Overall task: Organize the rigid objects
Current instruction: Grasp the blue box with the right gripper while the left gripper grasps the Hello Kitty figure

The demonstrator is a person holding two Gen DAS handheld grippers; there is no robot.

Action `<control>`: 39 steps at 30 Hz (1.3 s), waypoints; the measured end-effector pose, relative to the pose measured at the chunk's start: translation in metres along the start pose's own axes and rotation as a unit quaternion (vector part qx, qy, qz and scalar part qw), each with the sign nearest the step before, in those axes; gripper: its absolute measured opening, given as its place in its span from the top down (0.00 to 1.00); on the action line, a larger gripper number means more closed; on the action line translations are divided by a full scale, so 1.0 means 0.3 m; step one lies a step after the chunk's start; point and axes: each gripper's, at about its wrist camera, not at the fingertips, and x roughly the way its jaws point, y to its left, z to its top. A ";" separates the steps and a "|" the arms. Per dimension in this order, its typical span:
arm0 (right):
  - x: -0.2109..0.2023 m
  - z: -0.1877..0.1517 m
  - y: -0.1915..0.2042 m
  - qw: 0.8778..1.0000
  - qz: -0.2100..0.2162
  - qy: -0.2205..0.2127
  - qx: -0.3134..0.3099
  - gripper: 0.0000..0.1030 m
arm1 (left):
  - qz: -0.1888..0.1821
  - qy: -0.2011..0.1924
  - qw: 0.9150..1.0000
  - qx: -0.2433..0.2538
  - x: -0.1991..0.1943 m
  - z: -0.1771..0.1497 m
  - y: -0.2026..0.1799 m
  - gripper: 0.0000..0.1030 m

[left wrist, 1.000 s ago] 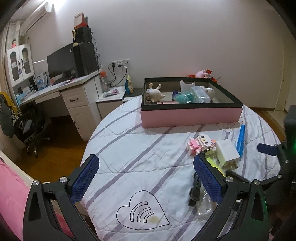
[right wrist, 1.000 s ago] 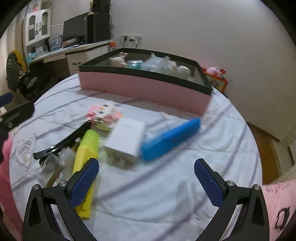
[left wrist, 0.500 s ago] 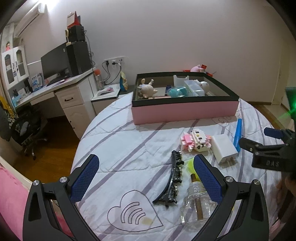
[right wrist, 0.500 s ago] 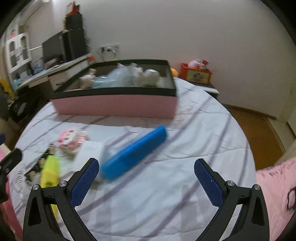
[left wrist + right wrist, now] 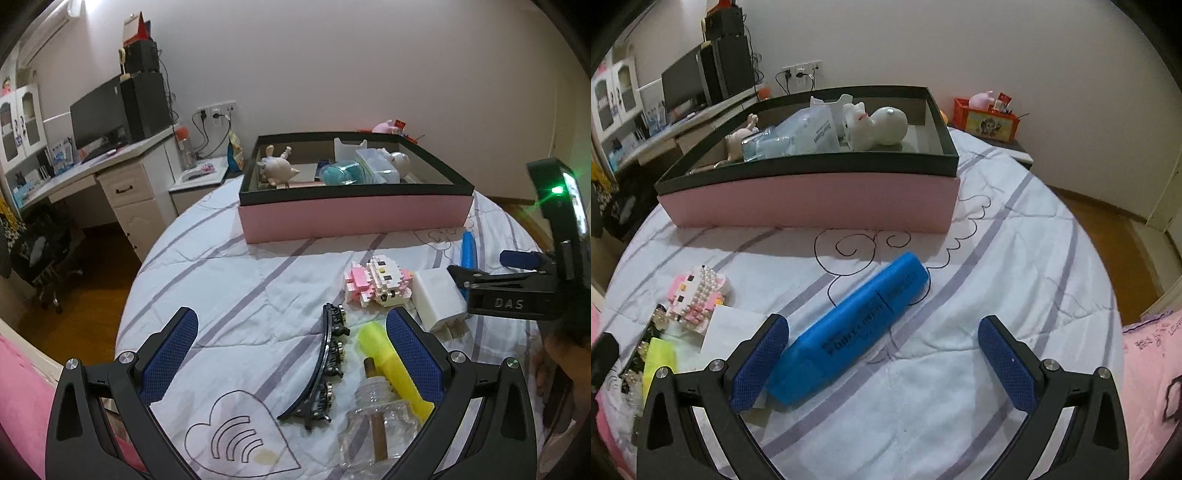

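Note:
Loose items lie on the striped round bedspread in front of my open left gripper (image 5: 291,354): a black hair clip (image 5: 328,362), a yellow highlighter (image 5: 388,365), a clear glass bottle (image 5: 380,435), a pink-and-white block toy (image 5: 376,284) and a white charger (image 5: 437,301). A blue highlighter (image 5: 857,336) lies diagonally between the fingers of my open right gripper (image 5: 884,365), close to the left finger and not gripped. The pink box (image 5: 812,195) with a black rim stands behind and holds several toys and containers. The left wrist view shows the right gripper (image 5: 487,266) over the blue highlighter (image 5: 468,251).
The bedspread's edge drops to a wooden floor on the left and right. A white desk (image 5: 122,184) with a monitor stands far left, and a red toy crate (image 5: 988,120) sits behind the box. A person's hand (image 5: 561,354) holds the right gripper.
The right gripper has swung onto the blue highlighter and come close, so the marker now lies between its fingers. The left gripper's view has shifted, and the hair clip and bottle now show.

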 end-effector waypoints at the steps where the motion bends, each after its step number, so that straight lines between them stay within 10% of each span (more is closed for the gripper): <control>1: -0.005 -0.005 -0.007 1.000 -0.005 0.000 -0.002 0.07 | 0.000 0.000 1.000 0.001 0.003 0.002 -0.004 0.00; 6: -0.035 -0.030 -0.069 1.000 -0.018 -0.006 -0.020 0.46 | -0.015 0.004 1.000 -0.001 0.026 0.025 -0.038 0.00; 24: 0.012 0.010 -0.068 0.998 0.012 0.000 -0.060 0.47 | -0.027 0.132 0.989 0.068 0.244 0.108 -0.172 0.01; 27: 0.010 0.009 -0.067 0.998 0.014 -0.001 -0.061 0.47 | -0.032 0.133 0.987 0.085 0.248 0.124 -0.195 0.10; 30: 0.016 0.018 -0.066 0.998 0.018 -0.001 -0.066 0.47 | -0.064 0.129 0.986 0.089 0.251 0.132 -0.207 0.41; 39: 0.006 0.019 -0.066 0.996 0.049 -0.009 -0.073 0.71 | -0.044 0.103 0.990 0.088 0.237 0.123 -0.196 0.41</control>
